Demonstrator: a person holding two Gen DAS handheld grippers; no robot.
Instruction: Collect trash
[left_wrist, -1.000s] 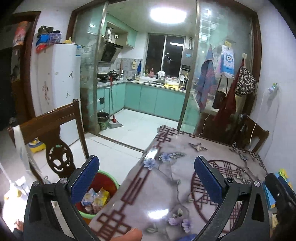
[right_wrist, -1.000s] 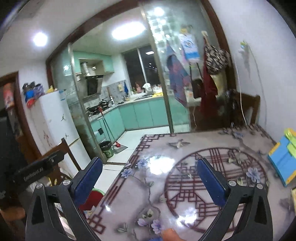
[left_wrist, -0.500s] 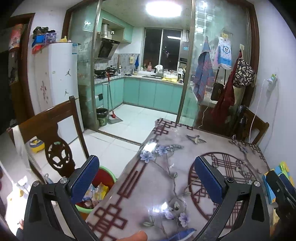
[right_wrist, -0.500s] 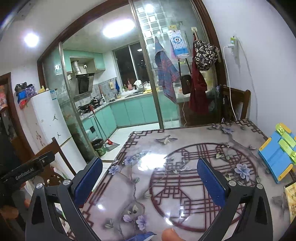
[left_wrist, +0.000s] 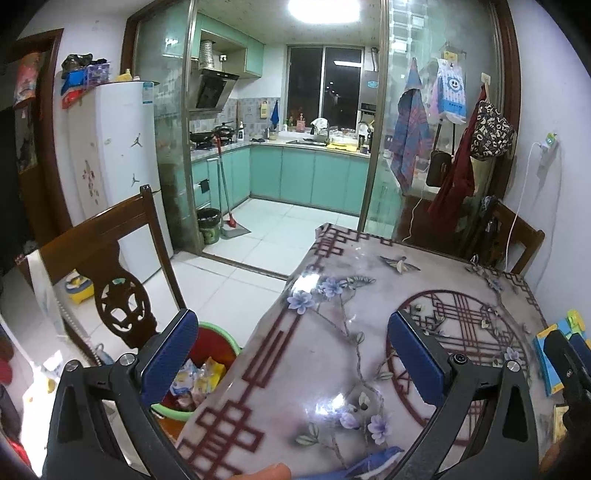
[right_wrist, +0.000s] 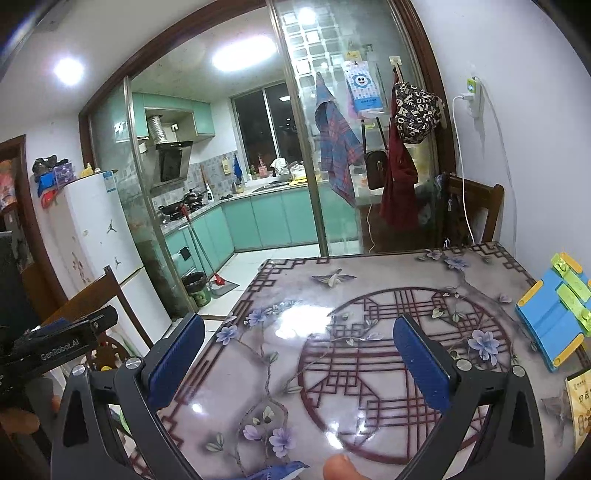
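Right tool (right_wrist: 291, 354) (spread wide) above table (right_wrist: 369, 295)

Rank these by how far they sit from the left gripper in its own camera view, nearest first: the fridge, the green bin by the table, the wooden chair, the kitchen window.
1. Green bin, just behind the left finger, below the table edge.
2. Wooden chair, left, beyond the bin.
3. Fridge, further left, against the wall.
4. Kitchen window, centre, far end of the kitchen.

Patterned table (right_wrist: 369, 295) bears blue stand (right_wrist: 550, 325), perhaps booklet (right_wrist: 580, 406).
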